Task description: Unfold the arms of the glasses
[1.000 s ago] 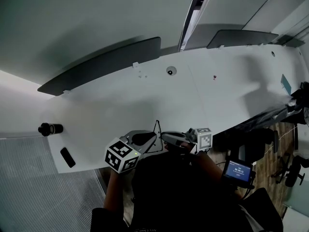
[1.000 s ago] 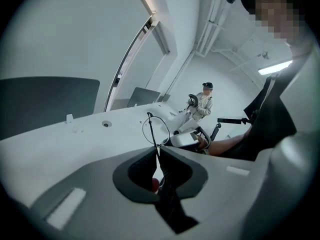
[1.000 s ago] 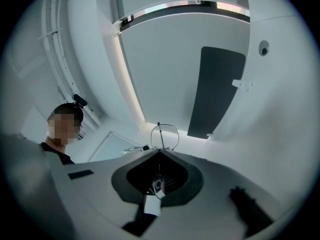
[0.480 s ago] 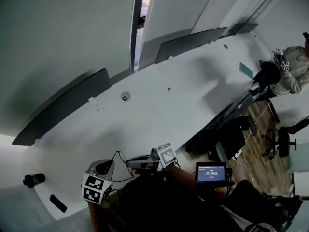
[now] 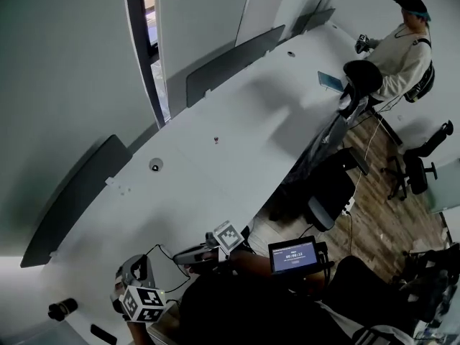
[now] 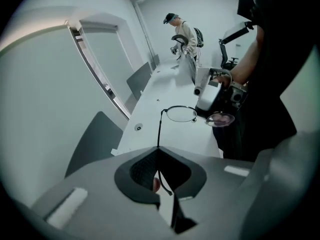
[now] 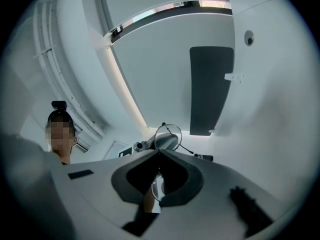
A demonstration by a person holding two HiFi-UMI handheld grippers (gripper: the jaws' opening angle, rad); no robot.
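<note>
Thin black wire-rimmed glasses [image 6: 181,114] hang between my two grippers, off the near edge of the white table [image 5: 215,171]. In the left gripper view, my left gripper [image 6: 159,149] is shut on the tip of one arm [image 6: 159,131], which runs straight up to the hinge beside the lens. The other lens [image 6: 220,119] sits at my right gripper [image 6: 210,96]. In the right gripper view, my right gripper [image 7: 160,151] is shut on the frame, one round lens [image 7: 167,136] standing just past its jaws. In the head view, the left gripper [image 5: 141,273] is low left and the right gripper [image 5: 188,254] is beside it.
Dark partition panels [image 5: 230,63] [image 5: 72,200] line the table's far side. A round puck [image 5: 155,165] lies on it, and a black cylinder [image 5: 61,309] and a flat black object [image 5: 103,333] lie near the left end. A person [image 5: 402,56] sits far right; office chairs [image 5: 330,192] stand alongside. A small screen [image 5: 293,255] sits close by.
The head view has swung round to the right. My left gripper has drawn down and left, away from the right one, rolling as it went, and the glasses' arm now stretches between them.
</note>
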